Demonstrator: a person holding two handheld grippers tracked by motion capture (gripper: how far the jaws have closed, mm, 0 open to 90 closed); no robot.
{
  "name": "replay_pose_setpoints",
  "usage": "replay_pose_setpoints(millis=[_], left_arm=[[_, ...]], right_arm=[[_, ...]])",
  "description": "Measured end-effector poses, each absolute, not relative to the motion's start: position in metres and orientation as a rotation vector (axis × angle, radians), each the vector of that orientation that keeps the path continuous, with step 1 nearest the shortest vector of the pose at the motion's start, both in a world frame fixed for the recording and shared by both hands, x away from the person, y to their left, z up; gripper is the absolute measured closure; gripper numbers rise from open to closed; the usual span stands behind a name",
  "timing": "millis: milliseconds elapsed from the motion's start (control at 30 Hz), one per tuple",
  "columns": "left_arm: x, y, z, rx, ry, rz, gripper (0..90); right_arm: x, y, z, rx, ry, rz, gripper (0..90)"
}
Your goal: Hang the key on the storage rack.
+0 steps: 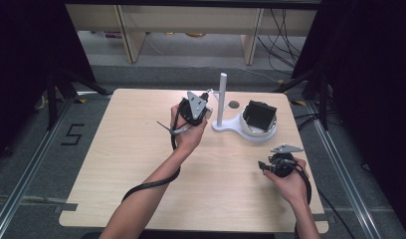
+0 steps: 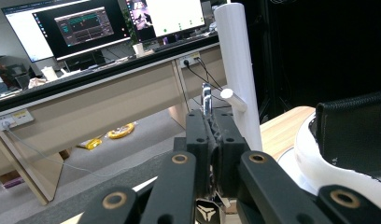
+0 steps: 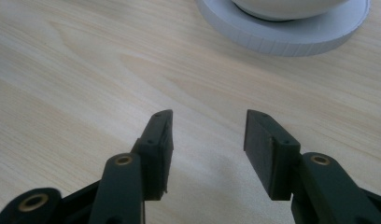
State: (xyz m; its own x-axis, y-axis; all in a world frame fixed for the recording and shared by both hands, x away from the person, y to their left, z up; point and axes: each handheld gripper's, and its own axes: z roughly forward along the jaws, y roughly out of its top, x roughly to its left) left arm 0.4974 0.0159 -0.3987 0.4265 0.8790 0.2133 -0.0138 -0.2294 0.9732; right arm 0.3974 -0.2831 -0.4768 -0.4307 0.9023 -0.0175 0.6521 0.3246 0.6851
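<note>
The left gripper (image 1: 203, 110) is being held up above the far middle of the tabletop (image 1: 116, 149), just beside the white post (image 1: 222, 97) of a white stand. In the left gripper view its jaws are pressing together, pinching a small shiny metal ring (image 2: 206, 99) whose top is sticking up above the jaw tips. The ring is sitting right next to the short peg (image 2: 233, 99) that is jutting sideways from the post (image 2: 239, 70) — whether ring and peg are touching I cannot tell. A small dark tag (image 2: 206, 215) is hanging low between the jaw arms.

The stand's round white base (image 1: 258, 130) is lying to the right of the post, and a black pouch-like thing (image 1: 259, 115) is sitting in its cup; the left gripper view is showing the same black piece (image 2: 354, 126) resting inside the white rim.

The right gripper (image 1: 263, 166) is resting low at the near right of the tabletop, held in the person's right hand (image 1: 289, 181). In the right gripper view its jaws are standing well apart — the right gripper (image 3: 208, 140) is holding nothing, with bare wood (image 3: 86, 70) showing between the pads. They are pointing toward the edge of the white base (image 3: 291, 35), which is lying some way ahead and apart from them.
</note>
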Motion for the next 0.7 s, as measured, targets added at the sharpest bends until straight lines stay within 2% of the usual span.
replay_pose_setpoints(millis=[700], left_arm=[[0.4964, 0.0051, -0.3988, 1.588, 0.769, 1.042, 86.5]], right_arm=[[0.3961, -0.2818, -0.4778, 1.431, 2.198, 0.846, 53.4]])
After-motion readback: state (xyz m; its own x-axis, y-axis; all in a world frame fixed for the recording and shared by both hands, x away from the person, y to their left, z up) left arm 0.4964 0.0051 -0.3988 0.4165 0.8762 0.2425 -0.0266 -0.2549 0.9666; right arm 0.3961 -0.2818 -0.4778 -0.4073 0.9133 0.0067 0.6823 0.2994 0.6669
